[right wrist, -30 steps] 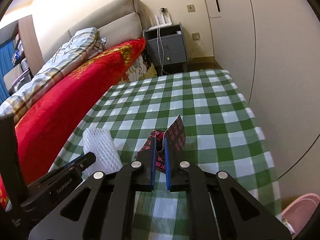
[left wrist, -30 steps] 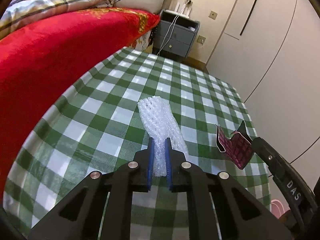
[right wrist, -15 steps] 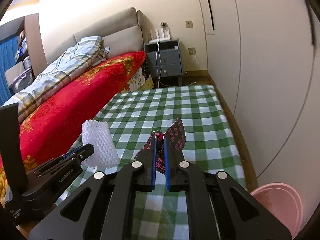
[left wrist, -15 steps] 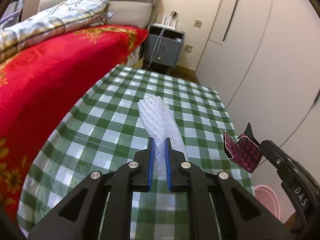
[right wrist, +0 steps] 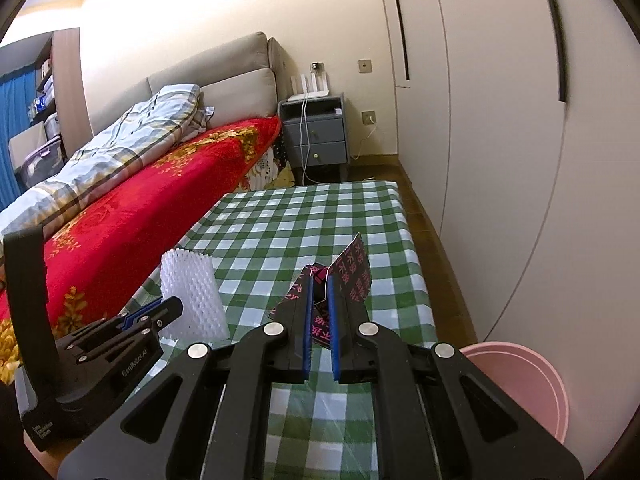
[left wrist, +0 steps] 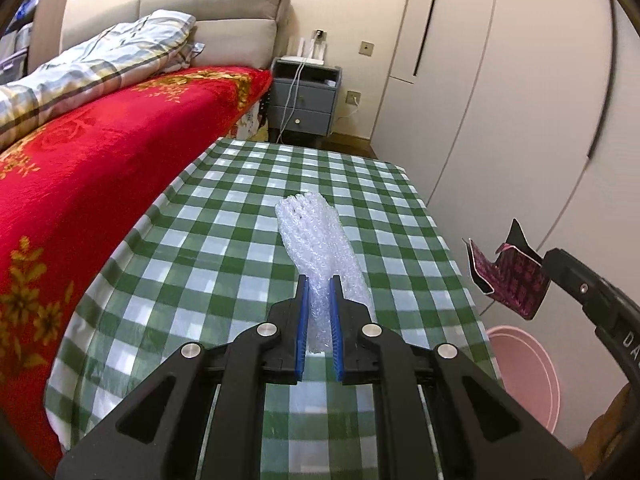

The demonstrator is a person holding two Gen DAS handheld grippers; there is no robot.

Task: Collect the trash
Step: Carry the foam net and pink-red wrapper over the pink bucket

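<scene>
Left gripper [left wrist: 319, 280]: black two-finger body with blue pads [left wrist: 303, 320]. It points forward and tilts downward. The jaws stand nearly closed and clamp a white foam net sleeve [left wrist: 316, 236], which projects forward past the fingertips.

Right gripper [right wrist: 319, 280]: same build, also pointing forward and downward. The jaws stand nearly closed and clamp a dark wrapper with pink print [right wrist: 352, 276].

The two grippers sit side by side, apart, each visible in the other's view.
</scene>
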